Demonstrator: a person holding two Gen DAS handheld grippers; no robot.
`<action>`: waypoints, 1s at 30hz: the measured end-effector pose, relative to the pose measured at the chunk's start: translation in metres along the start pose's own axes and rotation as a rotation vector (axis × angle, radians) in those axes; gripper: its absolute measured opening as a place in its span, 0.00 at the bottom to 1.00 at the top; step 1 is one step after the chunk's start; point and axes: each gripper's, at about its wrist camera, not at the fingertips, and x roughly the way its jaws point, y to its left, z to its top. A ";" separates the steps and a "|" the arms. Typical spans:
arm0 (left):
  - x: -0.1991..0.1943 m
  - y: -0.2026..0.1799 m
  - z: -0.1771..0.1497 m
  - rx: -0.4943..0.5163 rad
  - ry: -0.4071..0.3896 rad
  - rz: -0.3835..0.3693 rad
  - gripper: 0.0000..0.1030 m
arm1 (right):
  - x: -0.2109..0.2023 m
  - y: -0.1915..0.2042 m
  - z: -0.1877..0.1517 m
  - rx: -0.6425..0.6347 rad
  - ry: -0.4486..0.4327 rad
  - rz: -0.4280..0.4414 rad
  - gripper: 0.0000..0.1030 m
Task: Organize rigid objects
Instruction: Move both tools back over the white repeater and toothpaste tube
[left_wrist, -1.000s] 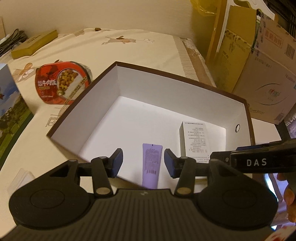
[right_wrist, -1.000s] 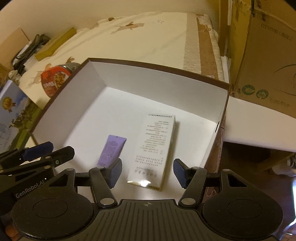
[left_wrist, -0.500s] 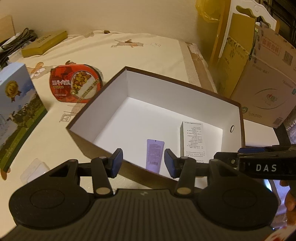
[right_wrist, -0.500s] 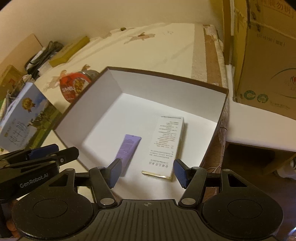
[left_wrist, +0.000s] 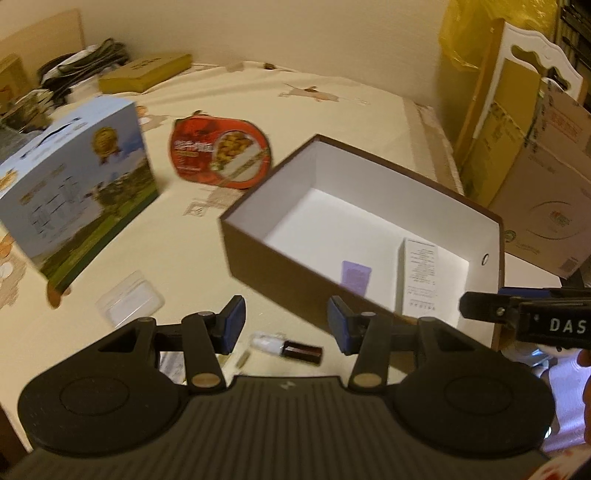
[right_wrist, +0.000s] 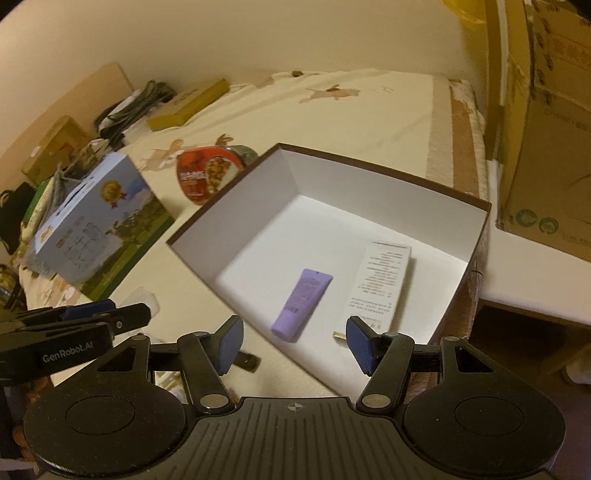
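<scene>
A brown box with a white inside (left_wrist: 303, 188) (right_wrist: 258, 206) stands on the bed. In it lie a purple tube (right_wrist: 303, 302) (left_wrist: 355, 277) and a white carton (right_wrist: 382, 284) (left_wrist: 419, 277). My left gripper (left_wrist: 285, 325) is open and empty, in front of the box's near wall, above a small dark bottle with a white cap (left_wrist: 288, 348). My right gripper (right_wrist: 293, 345) is open and empty over the box's near edge. A clear plastic case (left_wrist: 129, 303), a red food bowl (left_wrist: 219, 157) (right_wrist: 207, 173) and a blue carton (left_wrist: 74, 206) (right_wrist: 96, 225) lie outside the box.
A flat yellow box (left_wrist: 146, 72) and cables (left_wrist: 85, 66) lie at the far left of the bed. Cardboard boxes (left_wrist: 535, 177) (right_wrist: 546, 122) stand to the right of the bed. A white shelf (right_wrist: 535, 291) is beside the box.
Both grippers have pulled back and up from the box. The left one has swung left, so the blue carton, plastic case and small bottle have come into view.
</scene>
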 end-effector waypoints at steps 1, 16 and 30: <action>-0.004 0.005 -0.004 -0.014 0.003 0.007 0.43 | -0.002 0.002 -0.002 -0.007 0.001 0.007 0.57; -0.018 0.038 -0.086 -0.117 0.149 0.077 0.43 | 0.011 0.023 -0.062 -0.166 0.093 0.110 0.57; 0.002 0.028 -0.126 -0.134 0.248 0.038 0.43 | 0.039 0.027 -0.098 -0.237 0.201 0.109 0.57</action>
